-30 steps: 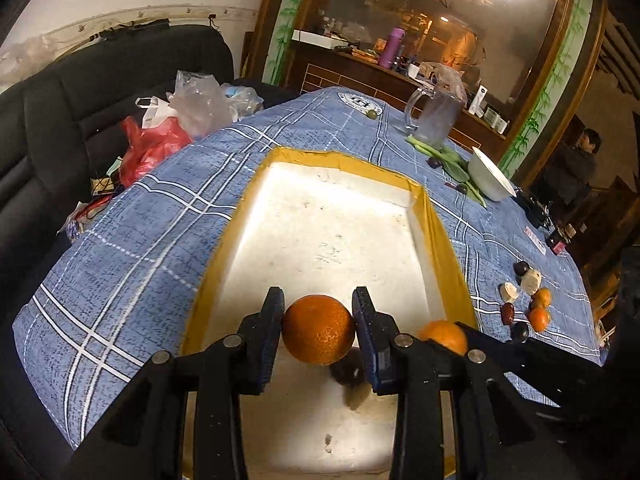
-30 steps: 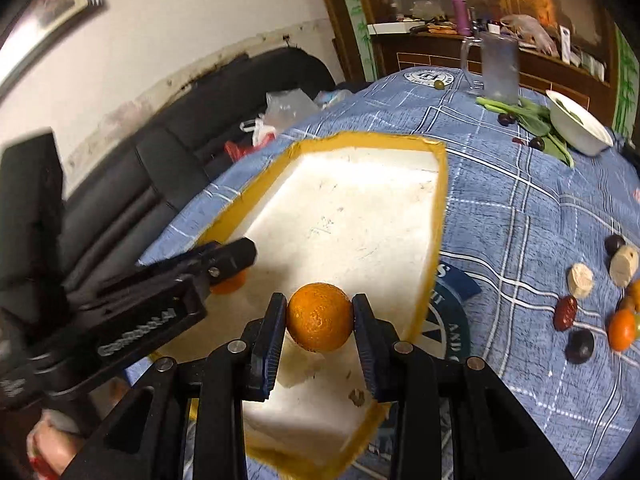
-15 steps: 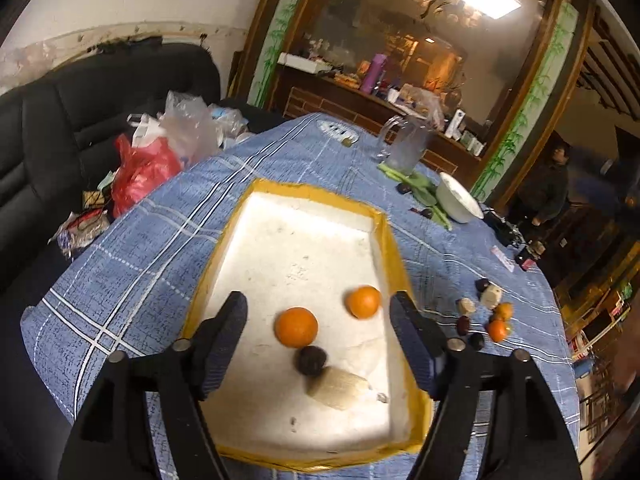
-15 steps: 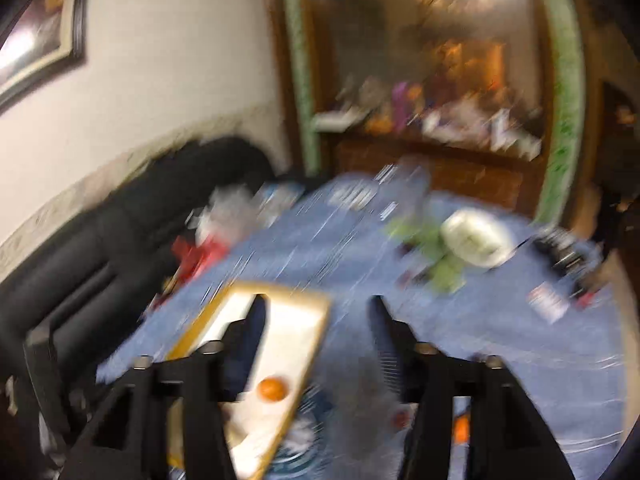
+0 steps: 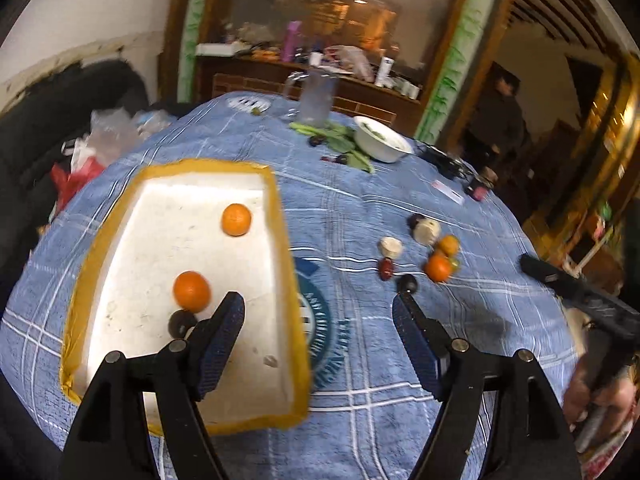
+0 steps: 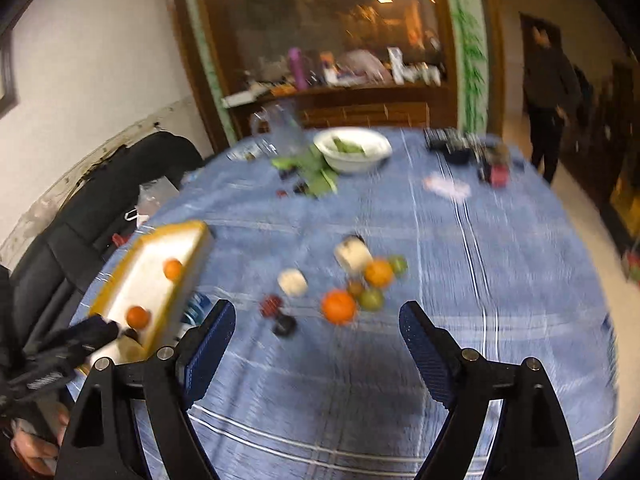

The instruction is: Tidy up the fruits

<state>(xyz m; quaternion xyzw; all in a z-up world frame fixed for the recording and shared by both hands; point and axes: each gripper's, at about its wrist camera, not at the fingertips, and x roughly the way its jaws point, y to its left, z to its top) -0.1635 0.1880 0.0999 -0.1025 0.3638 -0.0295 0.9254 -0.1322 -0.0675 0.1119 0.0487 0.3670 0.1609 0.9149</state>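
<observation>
Both my claws hang spread wide and grip nothing. The left claw let go of its orange, which now lies in the tray near the tray's near edge, touching a small dark fruit. The right claw has just been opening too; its orange sits toward the tray's far right corner (a second ago each was pinched between my pads). Now I face the loose pile on the tablecloth: a round glossy orange, green fruits, pale stubby pieces, a dark red one, near the table's right edge. The tray is white foam with a yellow taped rim; the cloth is blue with white checks.
</observation>
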